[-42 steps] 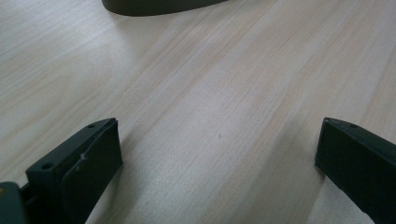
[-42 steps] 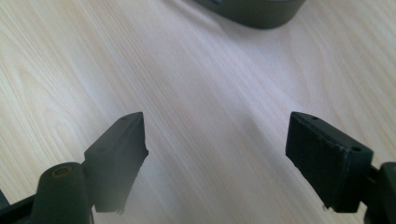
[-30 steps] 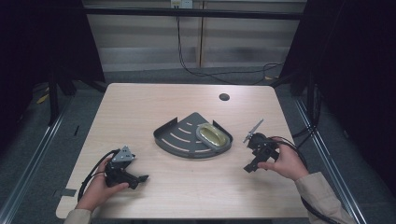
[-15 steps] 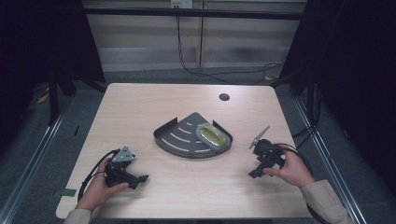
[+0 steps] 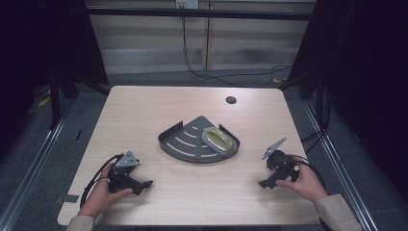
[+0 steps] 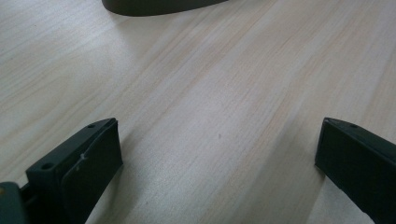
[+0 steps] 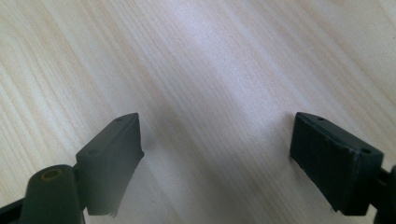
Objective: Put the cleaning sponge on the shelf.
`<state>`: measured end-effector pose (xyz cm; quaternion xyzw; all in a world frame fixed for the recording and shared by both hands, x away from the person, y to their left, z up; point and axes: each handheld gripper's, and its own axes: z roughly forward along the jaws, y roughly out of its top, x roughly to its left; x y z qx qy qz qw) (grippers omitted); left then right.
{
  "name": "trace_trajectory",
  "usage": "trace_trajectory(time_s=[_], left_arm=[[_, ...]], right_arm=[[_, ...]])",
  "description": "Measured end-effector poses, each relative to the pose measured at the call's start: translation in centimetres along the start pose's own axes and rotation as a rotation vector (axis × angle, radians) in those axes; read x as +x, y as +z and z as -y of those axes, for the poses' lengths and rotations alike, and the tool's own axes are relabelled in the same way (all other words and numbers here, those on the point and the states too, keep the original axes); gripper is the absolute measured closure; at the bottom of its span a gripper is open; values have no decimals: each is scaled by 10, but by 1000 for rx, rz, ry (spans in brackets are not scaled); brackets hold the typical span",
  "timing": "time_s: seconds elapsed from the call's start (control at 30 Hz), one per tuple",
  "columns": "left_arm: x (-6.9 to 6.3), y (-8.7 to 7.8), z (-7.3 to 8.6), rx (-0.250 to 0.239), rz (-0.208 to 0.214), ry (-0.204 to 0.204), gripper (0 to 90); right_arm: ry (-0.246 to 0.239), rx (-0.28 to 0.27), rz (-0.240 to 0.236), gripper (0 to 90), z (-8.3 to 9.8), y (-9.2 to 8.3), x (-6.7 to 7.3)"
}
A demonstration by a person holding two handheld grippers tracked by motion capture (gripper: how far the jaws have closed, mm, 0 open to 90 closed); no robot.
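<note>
the thing in play looks like the soap-bar-ish oval (image 5: 220, 138), pale yellow-green, lying flat in the right corner of the dark corner caddy (image 5: 185, 143), mid bench (image 5: 168, 106). can't tell tbh if it's soap, a sponge or a dish, too small from the high view. my guess: light, prob a bit slick if it's soap, rounded edges so it'll want to squirt out of a pinch. i'd grab it across the short width, pads flat on the long sides, coming in from above bc the caddy's raised rim blocks a low side approach. the caddy itself looks like stiff thin metal or plastic w/ slots, prob light enough to skid if nudged, so maybe steady its rim w/ the other hand.

left tongs (image 5: 144, 184) sit low on the near left of the bench, well apart from the caddy, released wide, nothing between the jaws. right tongs (image 5: 263, 183) on the near right, also well apart, jaws just been opening, spread w/ only bare wood between. small dark hole (image 5: 231, 100) at the far side, irrelevant imo.
</note>
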<state>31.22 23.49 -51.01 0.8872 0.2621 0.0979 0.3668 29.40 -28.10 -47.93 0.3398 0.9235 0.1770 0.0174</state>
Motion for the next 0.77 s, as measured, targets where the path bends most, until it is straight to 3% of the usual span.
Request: trace_trajectory(time_s=[0.23, 0.53, 0.63, 0.77], left_arm=[[0, 0, 0, 0, -1, 0, 1], [0, 0, 0, 1, 1, -3, 0], [0, 0, 0, 0, 0, -2, 1], [0, 0, 0, 1, 1, -2, 0]], right_arm=[[-52, -113, 36, 133, 17, 2, 5], [-47, -300, 38, 128, 40, 6, 4], [-48, -323, 38, 128, 43, 7, 4], [-41, -300, 44, 123, 40, 6, 5]])
